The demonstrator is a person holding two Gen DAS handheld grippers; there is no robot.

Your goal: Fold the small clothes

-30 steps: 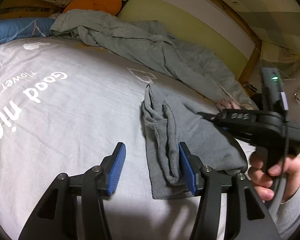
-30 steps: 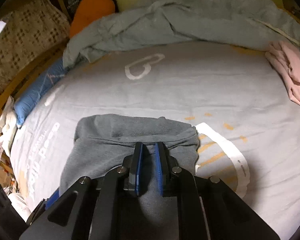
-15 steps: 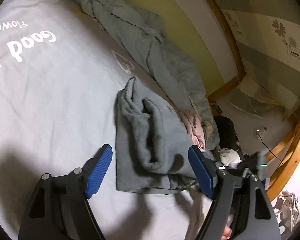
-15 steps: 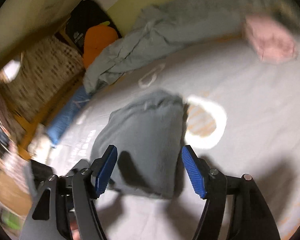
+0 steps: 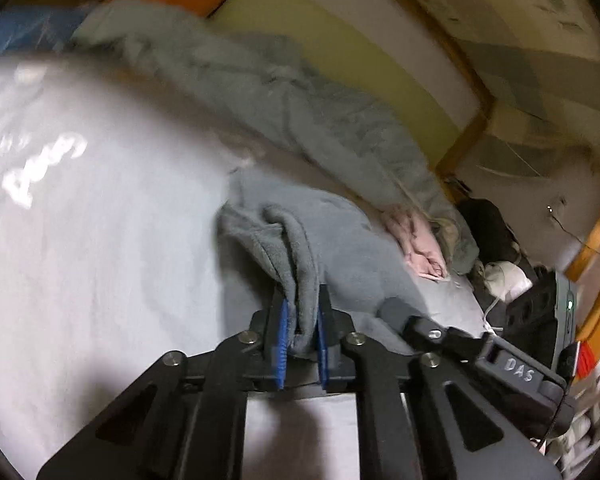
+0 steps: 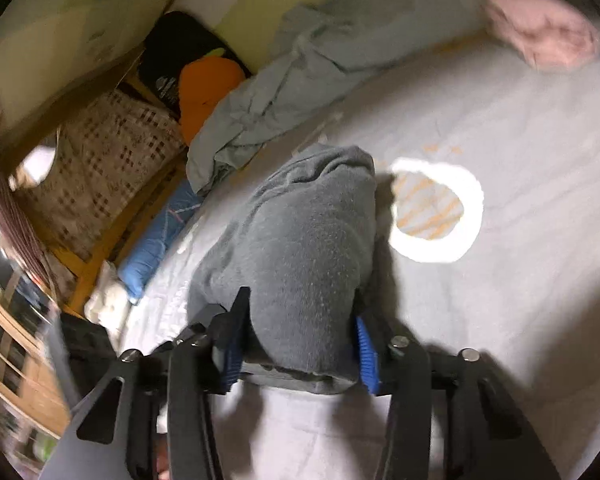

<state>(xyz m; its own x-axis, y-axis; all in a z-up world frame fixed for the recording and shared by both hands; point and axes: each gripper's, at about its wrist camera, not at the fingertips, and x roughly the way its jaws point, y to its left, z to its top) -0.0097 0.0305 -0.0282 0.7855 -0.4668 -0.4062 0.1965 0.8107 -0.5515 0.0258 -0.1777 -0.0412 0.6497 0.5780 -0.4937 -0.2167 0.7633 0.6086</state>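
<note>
Grey garment (image 5: 340, 248) on the bed (image 5: 100, 240): left hand-held gripper (image 5: 300, 344) closing, pinching its edge; right hand-held gripper (image 6: 296, 352) closing, clamping the fold.

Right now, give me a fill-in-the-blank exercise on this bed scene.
1. Both grippers grasp the same folded ____ garment.
2. The left gripper pinches a thick ____ of that garment.
3. The small garment lying near the crumpled blanket is ____.
4. The printed ring on the bedsheet is ____.

Missing words: grey; fold; pink; white
</note>
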